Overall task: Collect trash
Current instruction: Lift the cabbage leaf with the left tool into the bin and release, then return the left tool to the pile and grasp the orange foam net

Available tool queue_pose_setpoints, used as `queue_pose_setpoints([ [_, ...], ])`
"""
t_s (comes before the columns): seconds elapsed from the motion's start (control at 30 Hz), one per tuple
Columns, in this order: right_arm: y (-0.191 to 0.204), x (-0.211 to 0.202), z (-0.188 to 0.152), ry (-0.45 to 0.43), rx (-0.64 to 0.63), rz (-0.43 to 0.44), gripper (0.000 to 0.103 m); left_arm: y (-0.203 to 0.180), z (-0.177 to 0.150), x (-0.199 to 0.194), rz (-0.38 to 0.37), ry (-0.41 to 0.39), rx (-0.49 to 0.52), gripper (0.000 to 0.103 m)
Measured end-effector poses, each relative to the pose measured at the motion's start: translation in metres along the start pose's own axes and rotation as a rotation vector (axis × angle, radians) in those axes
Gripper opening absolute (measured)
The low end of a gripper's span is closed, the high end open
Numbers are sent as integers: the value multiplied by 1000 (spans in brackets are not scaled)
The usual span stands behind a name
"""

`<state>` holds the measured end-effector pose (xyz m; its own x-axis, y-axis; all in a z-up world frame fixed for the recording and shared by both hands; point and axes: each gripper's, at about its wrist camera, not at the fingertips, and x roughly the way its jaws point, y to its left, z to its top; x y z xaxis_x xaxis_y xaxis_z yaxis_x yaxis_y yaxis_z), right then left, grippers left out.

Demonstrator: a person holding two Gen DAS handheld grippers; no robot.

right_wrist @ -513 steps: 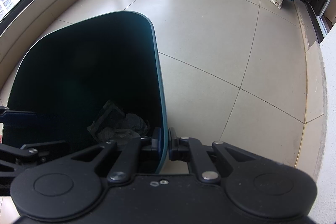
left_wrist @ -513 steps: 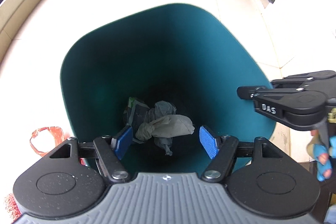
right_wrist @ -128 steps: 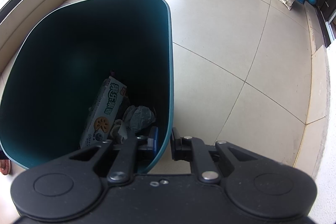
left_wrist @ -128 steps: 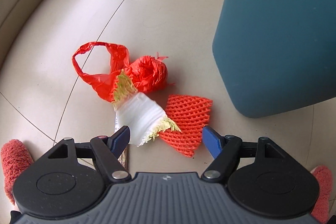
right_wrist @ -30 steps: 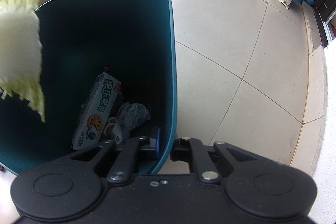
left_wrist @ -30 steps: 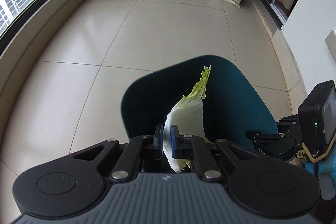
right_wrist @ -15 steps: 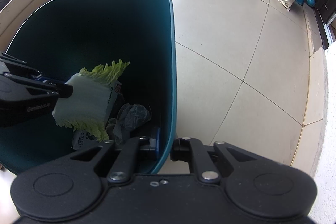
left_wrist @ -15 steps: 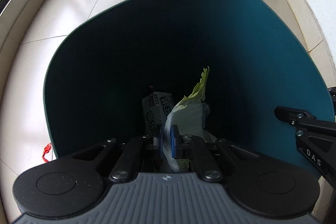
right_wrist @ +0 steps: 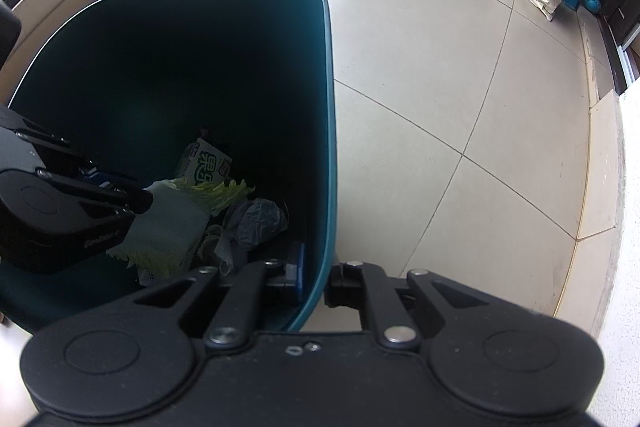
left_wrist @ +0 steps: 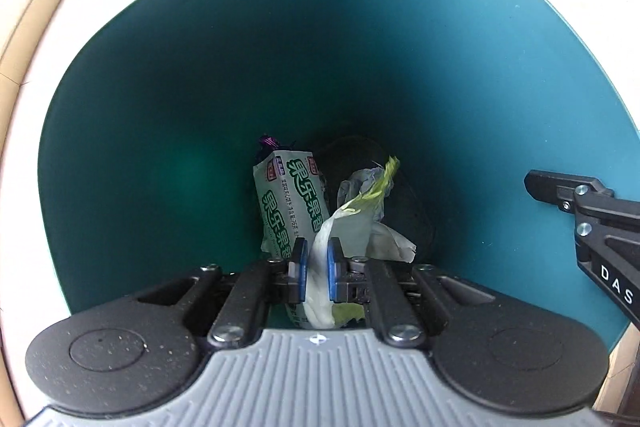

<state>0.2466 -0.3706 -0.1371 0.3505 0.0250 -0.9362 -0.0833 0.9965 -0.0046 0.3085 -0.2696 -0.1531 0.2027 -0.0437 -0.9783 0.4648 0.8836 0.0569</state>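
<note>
L wrist view: left tongs (left_wrist: 316,269) clenched on cabbage leaf (left_wrist: 344,227), inside teal bin (left_wrist: 160,75), above snack wrapper (left_wrist: 286,203) & crumpled paper (left_wrist: 386,239) at bin bottom.

R wrist view: right tongs (right_wrist: 316,279) clamped on bin (right_wrist: 326,75) rim; leaf (right_wrist: 172,223) held inside bin.
</note>
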Motion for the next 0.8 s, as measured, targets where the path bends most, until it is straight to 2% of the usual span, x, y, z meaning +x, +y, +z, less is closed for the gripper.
queue_pose_setpoints([
  [0.33,0,0,0,0,2,2,8,15,-21,-22,-43,-77,-8,9],
  [0.57,0,0,-1,0,2,2,8,27,-43,-60,-71,-180,-20,10],
  [0.63,0,0,-1,1,2,2,8,31,-46,-77,-61,-214,-22,15],
  [0.7,0,0,-1,1,2,2,8,36,-53,-93,-61,-256,-28,28],
  [0.73,0,0,-1,1,2,2,8,39,-57,-101,-63,-274,-34,31],
  [0.8,0,0,-1,1,2,2,8,47,-65,-115,-60,-308,-54,49],
])
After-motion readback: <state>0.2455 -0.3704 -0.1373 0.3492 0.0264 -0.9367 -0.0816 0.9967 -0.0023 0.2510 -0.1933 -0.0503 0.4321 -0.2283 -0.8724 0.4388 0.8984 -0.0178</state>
